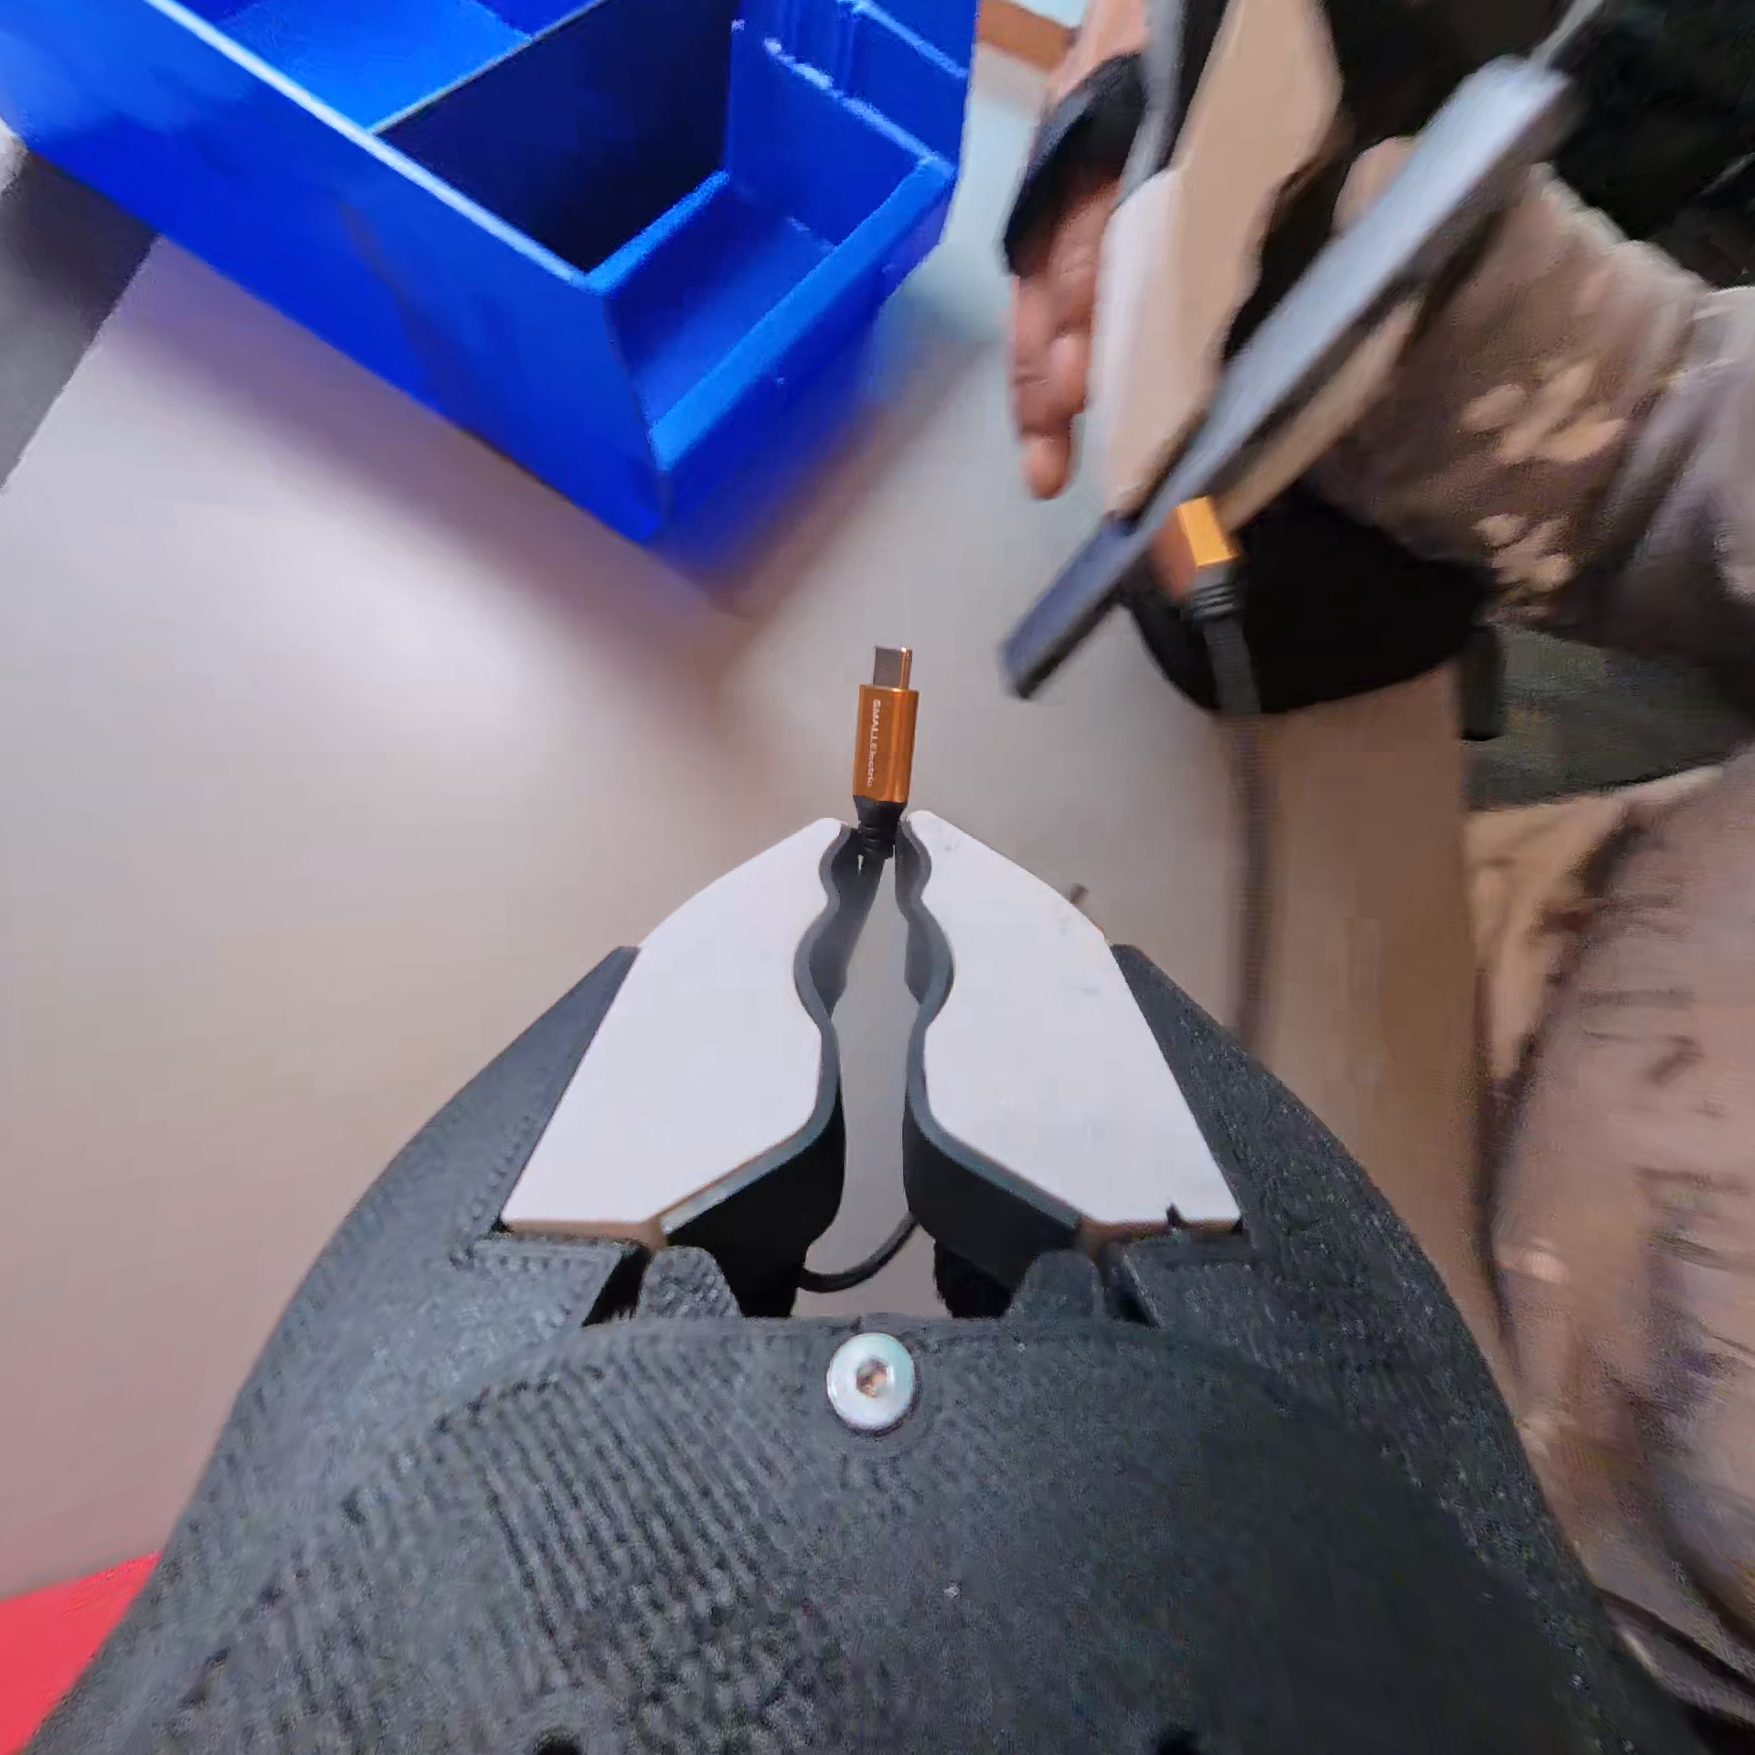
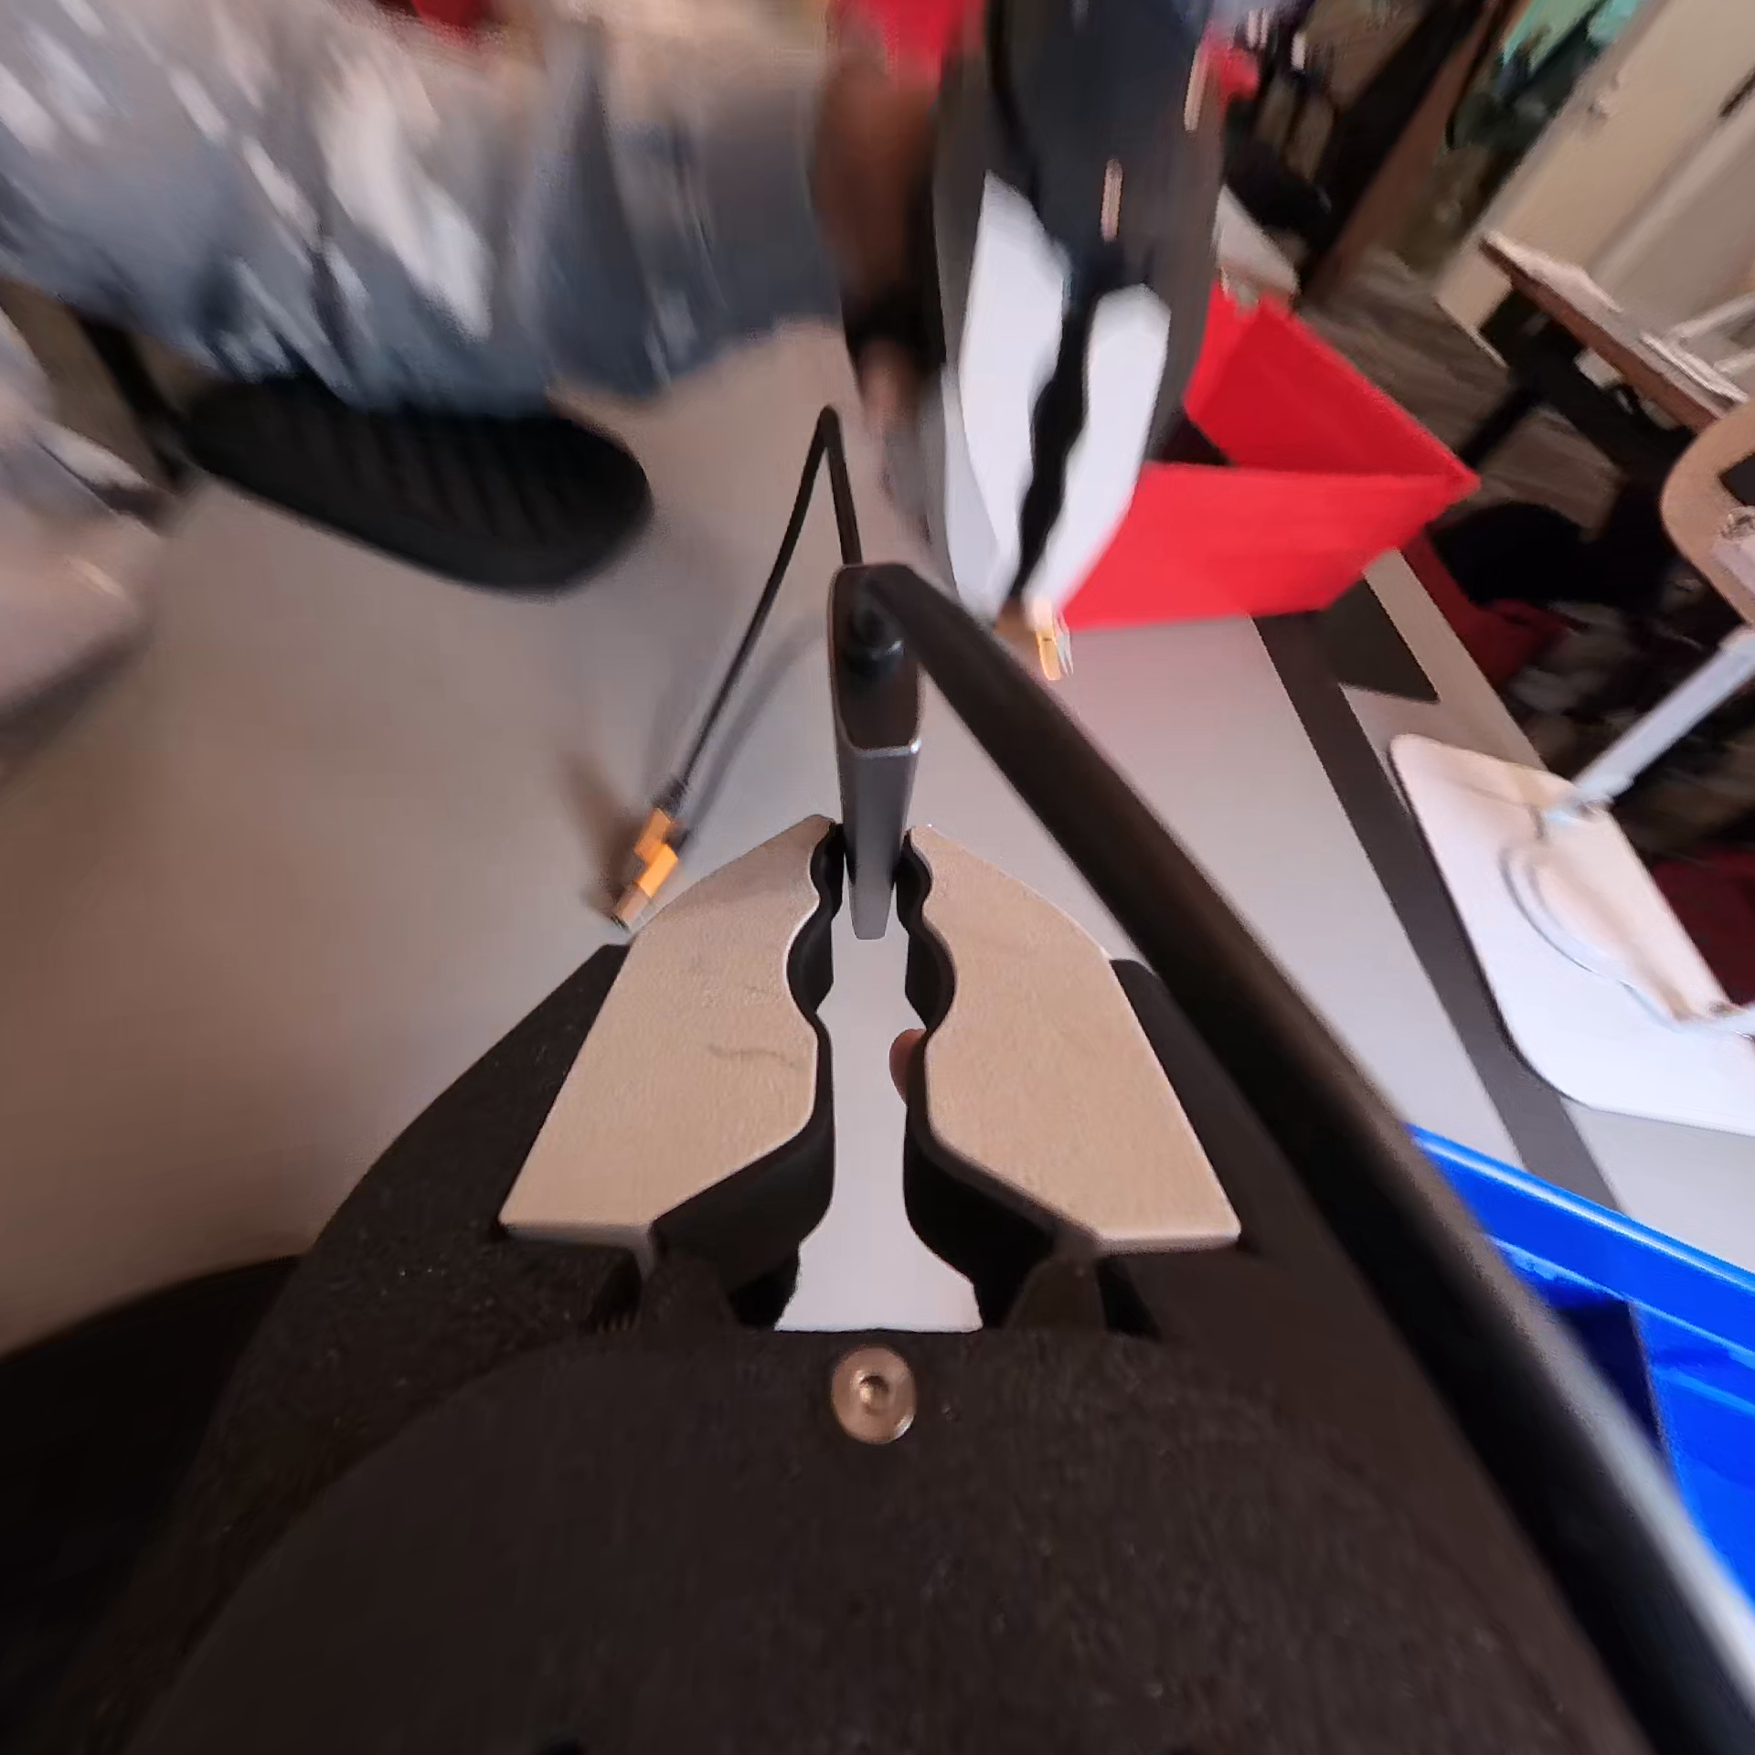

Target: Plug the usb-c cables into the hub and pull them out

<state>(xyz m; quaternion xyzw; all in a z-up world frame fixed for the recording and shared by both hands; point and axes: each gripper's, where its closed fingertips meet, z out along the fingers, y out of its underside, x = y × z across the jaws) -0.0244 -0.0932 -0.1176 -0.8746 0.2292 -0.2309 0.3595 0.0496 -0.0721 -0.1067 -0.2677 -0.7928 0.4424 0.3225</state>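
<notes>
We're holding a loose orange usb-c plug (image 1: 886, 736) by its cable neck, left gripper (image 1: 876, 831) fingers pinching it, tip forward. Right gripper (image 2: 872, 840) fingers are clamping the grey hub (image 2: 874, 760) above the bench (image 2: 380, 760). One orange plug (image 1: 1201, 546) is seemingly seated in the hub (blurred); another cable (image 2: 655, 855) is lying on the bench. So we're midway.

Right tool (image 2: 871, 836) clamps grey hub (image 2: 872, 807) — upright.

Blue divided bin (image 1: 532, 218), red bin (image 2: 1273, 494), white stand base (image 2: 1605, 950).
</notes>
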